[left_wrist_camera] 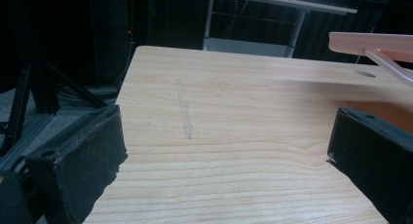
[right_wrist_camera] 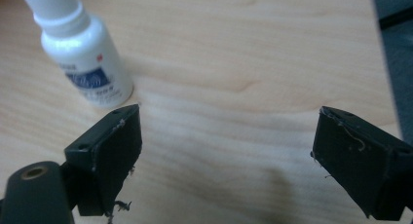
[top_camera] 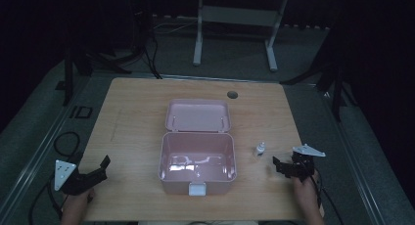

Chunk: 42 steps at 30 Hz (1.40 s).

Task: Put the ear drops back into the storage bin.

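A pink plastic box (top_camera: pixel 197 164) stands open in the middle of the wooden table, its lid (top_camera: pixel 197 116) tipped back. A small white bottle (top_camera: pixel 260 148) with a blue label stands upright just right of the box; in the right gripper view the bottle (right_wrist_camera: pixel 83 53) sits beyond the left jaw, outside the gap. My right gripper (top_camera: pixel 281 165) hovers near the table's right front, open and empty, its midpoint (right_wrist_camera: pixel 226 136) over bare wood. My left gripper (top_camera: pixel 100 165) rests at the left front, open and empty, its midpoint (left_wrist_camera: pixel 226 136) over the tabletop.
The box lid's edge (left_wrist_camera: pixel 372 43) juts in at the upper right of the left gripper view. A round cable hole (top_camera: pixel 232 94) lies near the table's far edge. A white desk frame (top_camera: pixel 235 19) stands on the floor beyond. Cables (top_camera: pixel 66 142) trail left of the table.
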Each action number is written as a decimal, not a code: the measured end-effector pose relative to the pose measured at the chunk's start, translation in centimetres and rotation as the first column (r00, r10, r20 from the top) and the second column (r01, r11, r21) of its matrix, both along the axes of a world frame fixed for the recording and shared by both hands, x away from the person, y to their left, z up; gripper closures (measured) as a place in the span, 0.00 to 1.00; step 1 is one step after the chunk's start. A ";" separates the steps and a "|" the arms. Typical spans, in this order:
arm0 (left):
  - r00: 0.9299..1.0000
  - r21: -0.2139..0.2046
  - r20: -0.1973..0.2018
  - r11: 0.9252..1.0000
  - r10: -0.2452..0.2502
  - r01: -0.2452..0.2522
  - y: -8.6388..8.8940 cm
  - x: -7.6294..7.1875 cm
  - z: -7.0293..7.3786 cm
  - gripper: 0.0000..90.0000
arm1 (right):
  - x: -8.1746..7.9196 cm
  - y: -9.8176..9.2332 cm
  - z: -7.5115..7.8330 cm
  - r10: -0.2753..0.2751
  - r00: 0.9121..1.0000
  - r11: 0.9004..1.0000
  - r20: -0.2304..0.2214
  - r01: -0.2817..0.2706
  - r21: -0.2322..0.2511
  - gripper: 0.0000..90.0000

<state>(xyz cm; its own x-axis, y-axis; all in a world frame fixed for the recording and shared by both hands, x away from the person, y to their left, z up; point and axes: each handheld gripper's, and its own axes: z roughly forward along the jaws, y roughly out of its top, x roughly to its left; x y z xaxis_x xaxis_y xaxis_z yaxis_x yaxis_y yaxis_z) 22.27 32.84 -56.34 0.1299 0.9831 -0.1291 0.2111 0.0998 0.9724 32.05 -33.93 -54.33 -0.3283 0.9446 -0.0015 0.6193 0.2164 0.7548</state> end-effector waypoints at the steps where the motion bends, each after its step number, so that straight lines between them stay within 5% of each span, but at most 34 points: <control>1: 1.000 0.001 0.000 1.000 0.000 0.000 0.0 0.0 0.0 0.01 | 0.1 0.0 0.0 0.007 1.000 1.000 -0.019 -0.007 0.001 0.12; 6: 1.000 0.000 -0.001 1.000 -0.001 0.001 0.0 0.0 0.0 0.00 | 0.3 0.2 0.5 0.035 0.992 0.999 -0.118 -0.038 -0.022 0.12; 13: 1.000 -0.001 -0.001 1.000 0.000 0.000 0.0 0.0 0.0 0.01 | 0.4 0.4 1.4 0.046 0.983 0.997 -0.179 -0.057 -0.057 0.12; 16: 1.000 -0.003 0.000 1.000 -0.003 0.003 0.0 0.0 0.0 0.01 | 0.4 0.6 2.0 0.052 0.972 0.994 -0.229 -0.072 -0.081 0.12; 17: 1.000 -0.002 0.001 1.000 -0.005 0.005 0.0 0.0 0.0 0.01 | 0.5 0.7 2.4 0.055 0.958 0.991 -0.283 -0.088 -0.103 0.12; 19: 1.000 -0.002 0.001 1.000 -0.005 0.005 0.0 0.0 0.0 0.01 | 0.5 0.9 2.7 0.066 0.944 0.988 -0.322 -0.107 -0.109 0.12; 22: 1.000 -0.003 0.000 1.000 -0.005 0.005 0.0 0.0 0.0 0.01 | 0.5 1.1 3.0 0.066 0.934 0.985 -0.351 -0.117 -0.128 0.12; 23: 1.000 -0.003 0.000 1.000 -0.005 0.005 0.0 0.0 0.0 0.01 | 0.6 1.1 3.2 0.084 0.918 0.981 -0.388 -0.145 -0.130 0.12; 27: 1.000 -0.003 0.000 1.000 -0.005 0.005 0.0 0.0 0.0 0.01 | 0.6 1.3 3.5 0.086 0.905 0.969 -0.417 -0.173 -0.176 0.15; 29: 1.000 -0.004 0.000 1.000 -0.005 0.005 0.0 0.0 0.0 0.01 | 0.7 1.5 3.7 0.094 0.876 0.953 -0.473 -0.217 -0.211 0.14; 31: 1.000 -0.004 0.000 1.000 -0.004 0.004 0.0 0.0 0.0 0.01 | 0.8 1.5 3.8 0.104 0.860 0.946 -0.499 -0.241 -0.219 0.14; 38: 1.000 -0.004 0.000 1.000 -0.004 0.004 0.0 0.0 0.0 0.01 | 1.3 1.4 3.7 0.123 0.758 0.927 -0.640 -0.318 -0.198 0.14; 39: 1.000 -0.004 0.000 1.000 -0.004 0.004 0.0 0.0 0.0 0.00 | 1.3 1.4 3.7 0.123 0.758 0.927 -0.640 -0.318 -0.198 0.14; 41: 1.000 -0.004 -0.001 1.000 -0.003 0.003 0.0 0.0 0.0 0.01 | 1.3 1.3 3.8 0.130 0.727 0.922 -0.674 -0.339 -0.188 0.13; 42: 1.000 -0.005 -0.002 1.000 -0.003 0.003 0.0 0.0 0.0 0.01 | 1.4 1.3 3.8 0.137 0.699 0.917 -0.702 -0.357 -0.176 0.12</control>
<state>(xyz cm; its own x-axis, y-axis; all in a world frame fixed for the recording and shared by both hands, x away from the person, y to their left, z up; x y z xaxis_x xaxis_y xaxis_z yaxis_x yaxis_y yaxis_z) 22.29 32.88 -56.34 0.1326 0.9821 -0.1339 0.2130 0.1037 0.9715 33.40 -32.60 -50.56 -0.5676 0.8209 0.0633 0.8233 0.5656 0.0483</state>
